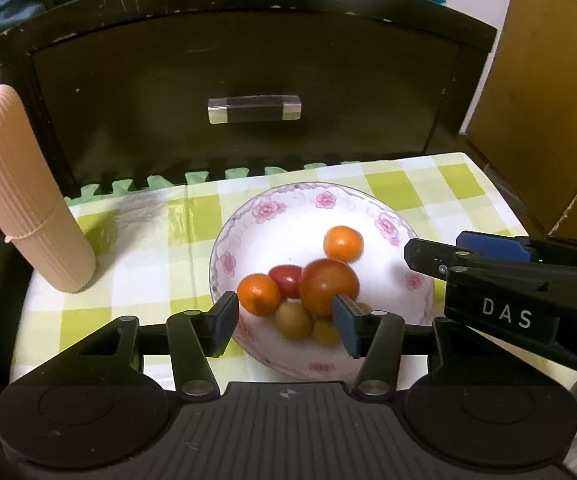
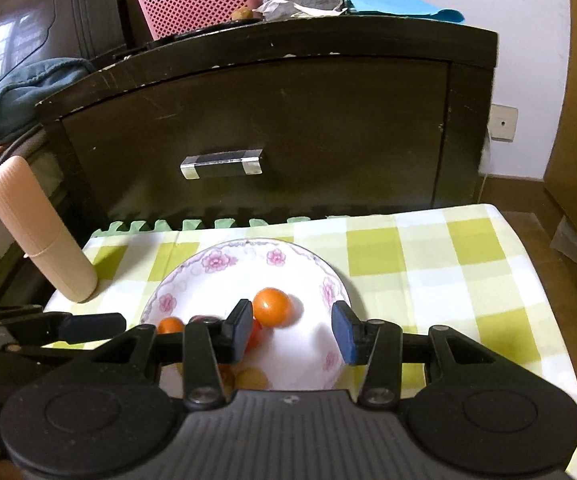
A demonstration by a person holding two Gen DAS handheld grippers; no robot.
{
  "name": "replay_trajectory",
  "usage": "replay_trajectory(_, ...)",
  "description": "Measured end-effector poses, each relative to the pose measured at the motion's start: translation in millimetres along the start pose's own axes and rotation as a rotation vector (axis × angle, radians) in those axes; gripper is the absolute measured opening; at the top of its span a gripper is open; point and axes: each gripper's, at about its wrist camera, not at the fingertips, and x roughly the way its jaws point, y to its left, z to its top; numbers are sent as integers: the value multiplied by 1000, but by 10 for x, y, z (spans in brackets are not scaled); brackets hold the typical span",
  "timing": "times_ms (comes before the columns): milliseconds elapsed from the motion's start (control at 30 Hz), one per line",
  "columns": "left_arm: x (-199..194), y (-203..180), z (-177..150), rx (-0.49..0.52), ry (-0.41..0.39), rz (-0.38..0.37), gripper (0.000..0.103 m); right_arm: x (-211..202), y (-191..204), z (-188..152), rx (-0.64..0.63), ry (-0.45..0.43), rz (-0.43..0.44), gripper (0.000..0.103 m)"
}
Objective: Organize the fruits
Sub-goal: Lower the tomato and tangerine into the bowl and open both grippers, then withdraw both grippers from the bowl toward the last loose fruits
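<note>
Left wrist view: a cluster of small round cherry tomatoes point(image 1: 308, 292), orange, red and yellow-green, lies low in the centre of the frame inside a white china bowl with a pink flower border point(image 1: 388, 224), and one orange tomato point(image 1: 343, 243) sits apart toward the bowl's far side. The left gripper point(image 1: 286, 316) hangs over the bowl's near edge with its blue-padded jaws spread wide and nothing between them. One pad overlaps the largest tomato in the picture, but whether it touches cannot be told.

In the right wrist view the right gripper point(image 2: 293, 330) is likewise wide open and empty over the bowl, the lone orange tomato just beyond its left pad.

The step looks like choosing a fruit to lift out. The next move likely calls for centring the jaws around one tomato and closing gently, since the round skins may slip or bruise.

The bowl stands on a green-and-white checked cloth point(image 1: 428, 184). A ribbed pink cylinder point(image 1: 24, 196) stands at the left, a dark wooden drawer cabinet point(image 1: 248, 68) behind. No destination for the fruit shows. The grippers hide the near tomatoes, and motion blur softens the cluster.
</note>
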Motion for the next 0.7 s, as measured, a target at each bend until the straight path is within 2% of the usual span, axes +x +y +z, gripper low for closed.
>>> replay_trajectory(367,-86,66,-248,-10,46,13,61,-259,9,-302,1,11,-4,42)
replay_trajectory(700,-75,82,-425,-16,96,13,61,-184,55,-627,-38,105,8,42)
